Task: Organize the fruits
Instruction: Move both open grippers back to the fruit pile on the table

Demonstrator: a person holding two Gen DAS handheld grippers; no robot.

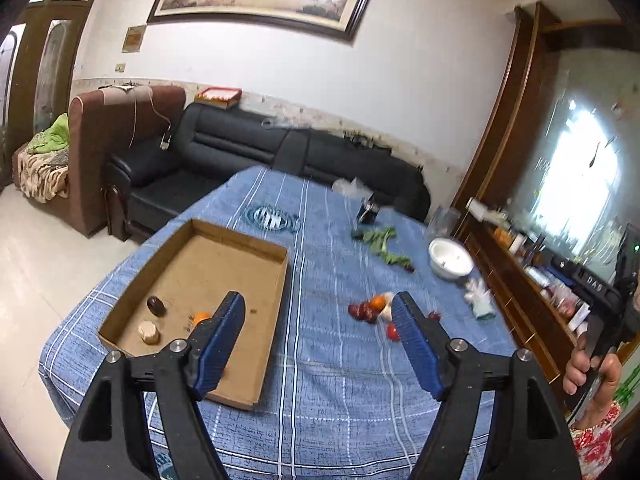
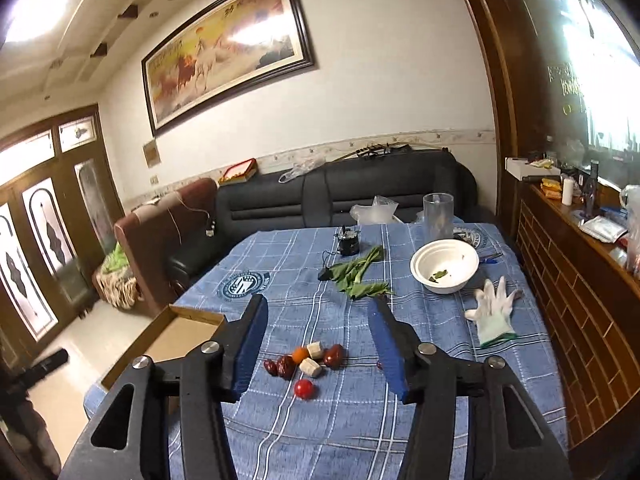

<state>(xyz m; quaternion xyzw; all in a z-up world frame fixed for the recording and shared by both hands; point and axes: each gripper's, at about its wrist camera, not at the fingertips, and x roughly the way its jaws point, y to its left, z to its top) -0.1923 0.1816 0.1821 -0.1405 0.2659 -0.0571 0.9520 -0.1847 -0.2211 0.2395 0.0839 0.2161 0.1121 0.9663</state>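
A shallow cardboard tray [image 1: 256, 240] lies on the blue checked cloth at the left; it holds a dark date [image 1: 156, 306], a pale chunk [image 1: 149, 332] and a small orange fruit [image 1: 201, 317]. A cluster of red dates [image 2: 285, 365], a small orange [image 2: 300, 354], pale chunks [image 2: 311, 368] and a cherry tomato [image 2: 304, 389] lies on the cloth. It also shows in the left wrist view [image 1: 370, 312]. My left gripper [image 1: 320, 308] is open and empty above the cloth between tray and cluster. My right gripper [image 2: 318, 316] is open and empty above the cluster.
A white bowl [image 2: 444, 268], green leaves [image 2: 358, 274], a white glove [image 2: 494, 312], a clear cup [image 2: 438, 216] and a small dark object [image 2: 347, 242] lie farther back on the table. A dark sofa [image 2: 360, 192] stands behind; a wooden cabinet [image 2: 580, 280] at the right.
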